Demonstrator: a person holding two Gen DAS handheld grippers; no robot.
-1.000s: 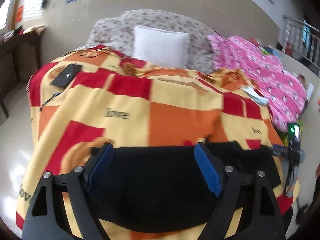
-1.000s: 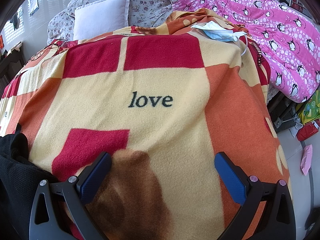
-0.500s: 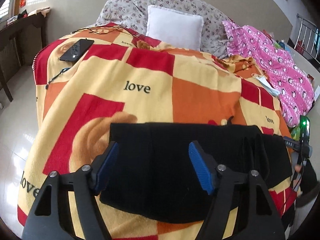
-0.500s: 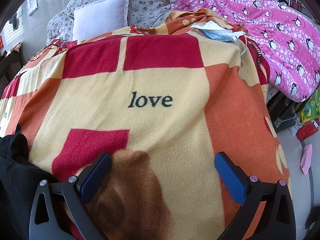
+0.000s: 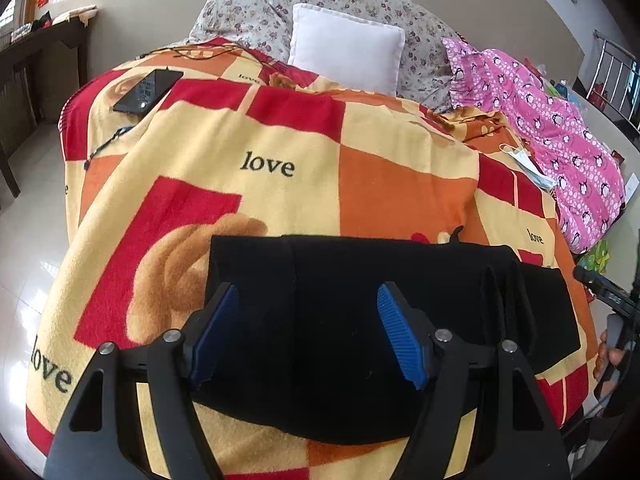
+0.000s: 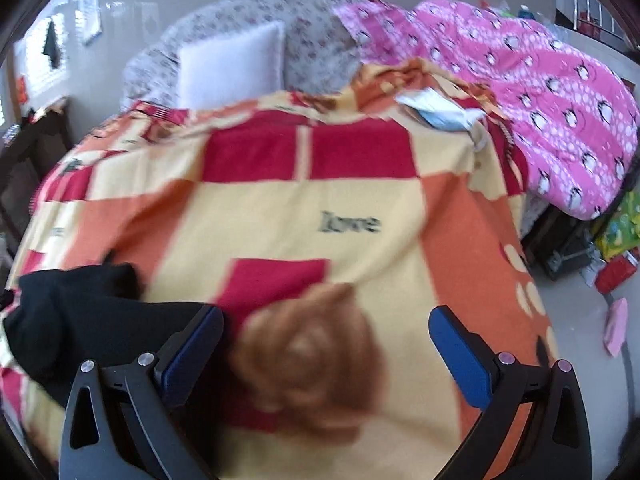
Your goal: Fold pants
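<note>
Black pants [image 5: 352,312] lie folded into a flat rectangle on the near edge of the bed, on a yellow, red and orange "love" blanket [image 5: 304,152]. My left gripper [image 5: 308,332] is open and empty, hovering just above the pants' left half. In the right wrist view one end of the pants [image 6: 80,320] shows at the lower left. My right gripper [image 6: 326,354] is open and empty above the blanket [image 6: 304,216], to the right of the pants; its left finger is near their edge. The right wrist view is blurred.
A black phone [image 5: 148,90] and a cable lie at the blanket's far left. A white pillow [image 5: 346,48] leans on floral cushions at the head. A pink penguin quilt [image 5: 560,132] and a face mask [image 5: 528,164] lie at the right. Floor surrounds the bed.
My left gripper has drawn back and up from the pants, so the whole folded shape now shows. My right gripper has just moved back and turned, bringing more of the pants into its view.
</note>
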